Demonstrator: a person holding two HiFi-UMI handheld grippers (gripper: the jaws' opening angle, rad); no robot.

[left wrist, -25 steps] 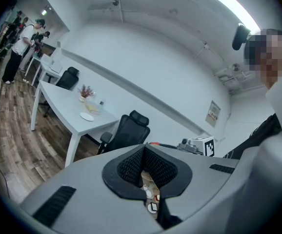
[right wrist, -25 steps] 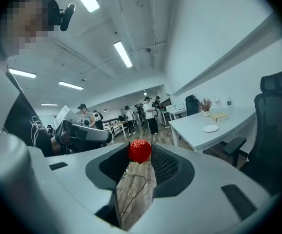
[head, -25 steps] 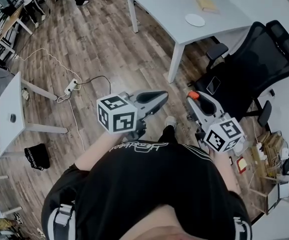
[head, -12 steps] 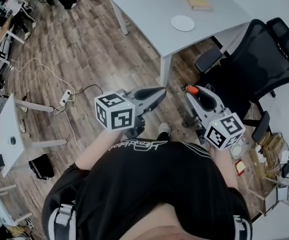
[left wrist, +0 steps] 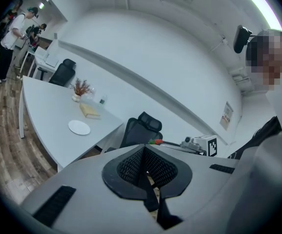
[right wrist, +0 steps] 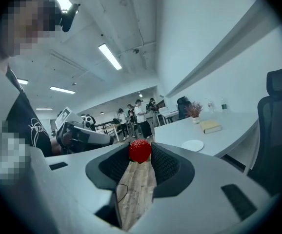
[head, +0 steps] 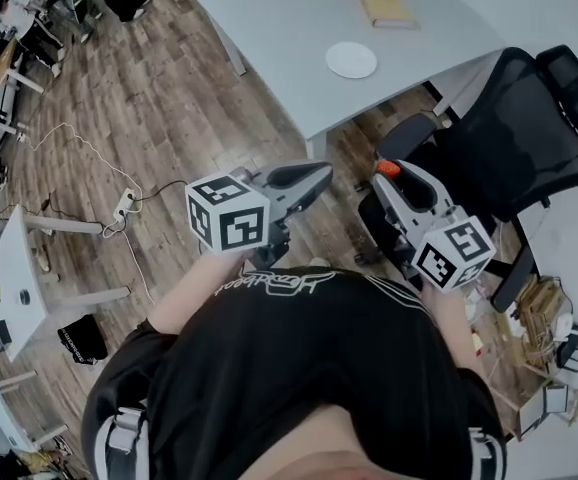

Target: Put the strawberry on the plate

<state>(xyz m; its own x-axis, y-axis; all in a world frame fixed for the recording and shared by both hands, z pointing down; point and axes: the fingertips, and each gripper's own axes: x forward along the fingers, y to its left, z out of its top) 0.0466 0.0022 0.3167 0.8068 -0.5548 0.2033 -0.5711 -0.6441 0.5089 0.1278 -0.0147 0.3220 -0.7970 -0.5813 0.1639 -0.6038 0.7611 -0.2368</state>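
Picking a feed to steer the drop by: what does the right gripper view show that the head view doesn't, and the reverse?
Right gripper view only: how the right claw pinches the strawberry between its tips, plus the ceiling lights. Head view only: the power strip on the floor, and that claw's marker cube. Both: the white plate, the book, the grey table and the black chair.

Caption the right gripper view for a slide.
Right gripper clamps a red strawberry at its tips, white plate on the table ahead.
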